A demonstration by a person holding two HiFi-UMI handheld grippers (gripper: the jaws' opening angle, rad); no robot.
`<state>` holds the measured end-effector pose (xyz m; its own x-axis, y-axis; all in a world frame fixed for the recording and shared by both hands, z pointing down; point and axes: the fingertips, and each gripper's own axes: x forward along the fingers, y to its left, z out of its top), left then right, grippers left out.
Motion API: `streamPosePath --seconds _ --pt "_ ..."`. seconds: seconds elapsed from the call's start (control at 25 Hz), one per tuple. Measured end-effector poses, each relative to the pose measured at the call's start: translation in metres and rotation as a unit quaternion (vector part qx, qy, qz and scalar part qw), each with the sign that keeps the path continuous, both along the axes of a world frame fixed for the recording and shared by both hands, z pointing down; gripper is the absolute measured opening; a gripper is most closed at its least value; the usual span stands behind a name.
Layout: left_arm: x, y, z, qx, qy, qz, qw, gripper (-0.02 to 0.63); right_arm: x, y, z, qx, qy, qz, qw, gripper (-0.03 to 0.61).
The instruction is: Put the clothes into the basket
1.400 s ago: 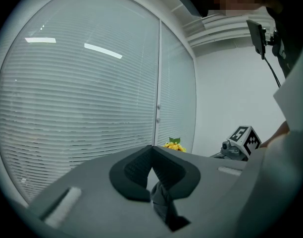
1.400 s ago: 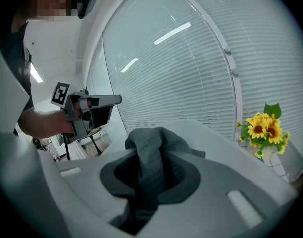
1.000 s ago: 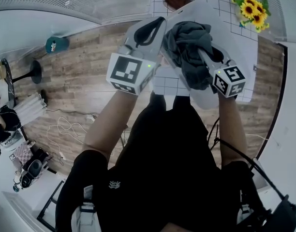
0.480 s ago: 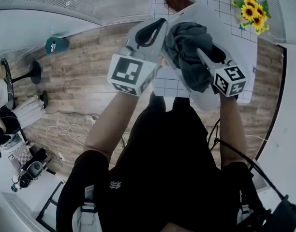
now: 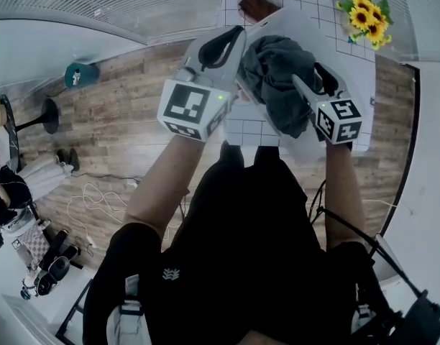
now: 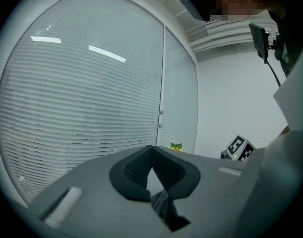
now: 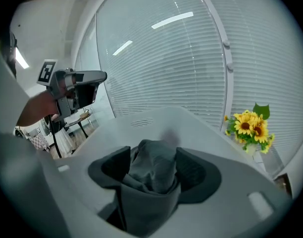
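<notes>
between the two raised grippers, over the white basket point(image 5: 295, 27), hangs a dark grey garment point(image 5: 277, 77), bunched into a loose lump. in the head view it covers most of the basket's middle, so only the pale rim and wall show around it; whether the cloth touches the inside cannot be told.

the right gripper point(image 5: 310, 85) points down into the lump. its own view shows the jaws standing fairly wide after just having been opening, with a thick fold of the garment point(image 7: 154, 170) lying in the gap and spilling over the front, and the basket point(image 7: 156, 120) just beyond.

the left gripper point(image 5: 223, 45) is held beside the cloth at the basket's left edge. its jaws are closed, tips together point(image 6: 151, 150), and a small fold of the garment point(image 6: 164, 205) is pinched low between them.

the basket stands on a white gridded tabletop point(image 5: 249, 131). a bunch of sunflowers point(image 5: 360, 20) stands at the table's far corner, and a small brown object point(image 5: 257, 4) lies at its far edge. window blinds point(image 6: 82, 108) fill the background.
</notes>
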<state>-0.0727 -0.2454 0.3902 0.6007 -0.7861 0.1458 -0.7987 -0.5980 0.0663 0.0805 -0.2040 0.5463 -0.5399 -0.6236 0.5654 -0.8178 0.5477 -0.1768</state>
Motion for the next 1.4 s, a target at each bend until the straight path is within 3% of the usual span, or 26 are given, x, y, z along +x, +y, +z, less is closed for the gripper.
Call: streamPosePath --seconds 0.52,0.72,1.08,1.4 --pt "0.018 -0.013 -0.003 0.008 0.001 0.019 0.9998 0.005 0.023 -0.012 -0.022 0.040 -0.047 0.047 0.997 0.278" --pt "0.021 -0.012 -0.007 0.013 0.003 0.026 0.9996 0.005 0.029 -0.009 -0.057 0.106 -0.067 0.054 0.991 0.277" --pt "0.030 0.020 -0.046 0.035 -0.008 0.040 0.9985 0.005 0.042 0.028 -0.153 0.197 -0.105 0.054 0.973 0.161" --pt "0.038 0.030 -0.065 0.053 -0.012 0.048 0.9974 0.005 0.066 0.039 -0.184 0.227 -0.103 0.075 0.966 0.099"
